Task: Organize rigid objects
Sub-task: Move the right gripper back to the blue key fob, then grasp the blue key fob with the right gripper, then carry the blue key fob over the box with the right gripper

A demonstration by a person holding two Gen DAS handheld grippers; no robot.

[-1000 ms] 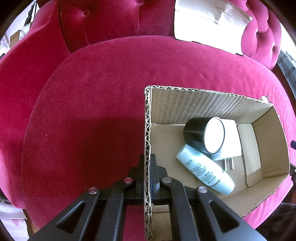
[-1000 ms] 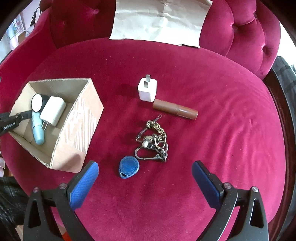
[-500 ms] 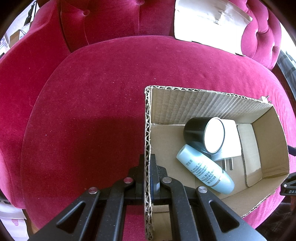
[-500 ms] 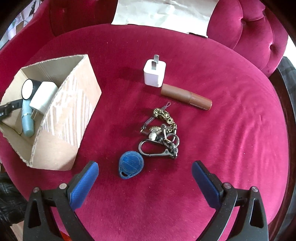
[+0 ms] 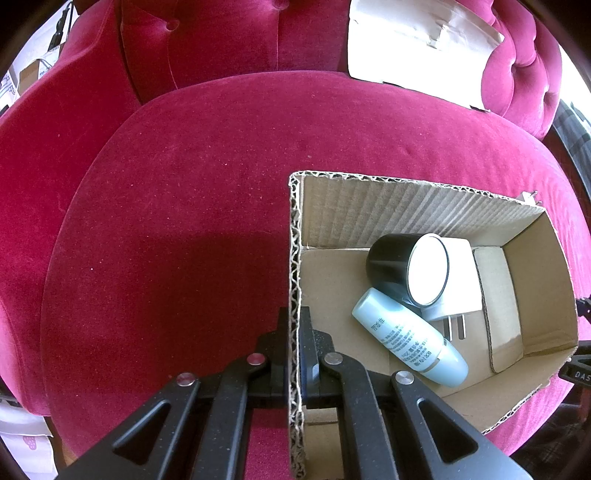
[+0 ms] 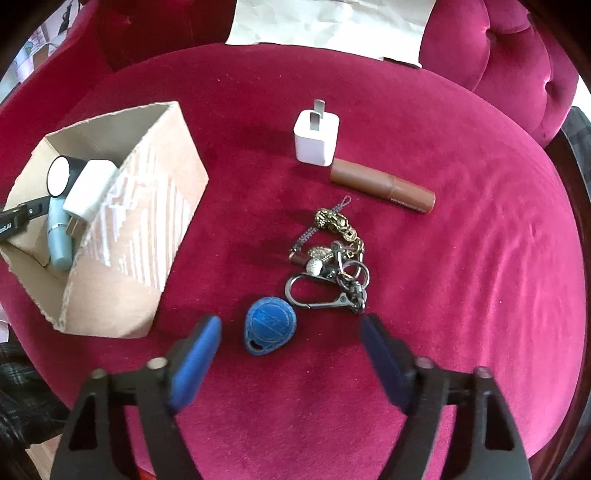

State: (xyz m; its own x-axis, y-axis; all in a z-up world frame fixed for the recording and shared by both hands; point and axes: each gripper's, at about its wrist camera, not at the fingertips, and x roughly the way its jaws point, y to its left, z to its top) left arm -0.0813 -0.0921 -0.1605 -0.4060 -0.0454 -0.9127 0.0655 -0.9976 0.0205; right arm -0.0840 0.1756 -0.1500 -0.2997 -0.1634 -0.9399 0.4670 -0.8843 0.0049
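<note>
My left gripper (image 5: 294, 332) is shut on the near wall of an open cardboard box (image 5: 406, 199) on a red velvet seat. In the box lie a black jar with a white lid (image 5: 410, 269), a pale blue bottle (image 5: 406, 339) and a white charger (image 5: 461, 284). My right gripper (image 6: 291, 334) is open, low over the seat, its blue pads (image 6: 195, 354) either side of a blue key fob (image 6: 269, 326). Beyond it lie a keychain bundle (image 6: 332, 258), a brown tube (image 6: 380, 186) and a small white plug adapter (image 6: 317, 138). The box (image 6: 147, 229) stands to the left.
A sheet of pale paper (image 6: 332, 26) leans on the tufted backrest (image 6: 517, 48). The seat's rounded front edge (image 6: 332, 443) is close under the right gripper. Open velvet lies left of the box (image 5: 166, 240).
My right gripper has moved forward and down toward the blue key fob and its fingers have narrowed around it. The left gripper and box have not moved.
</note>
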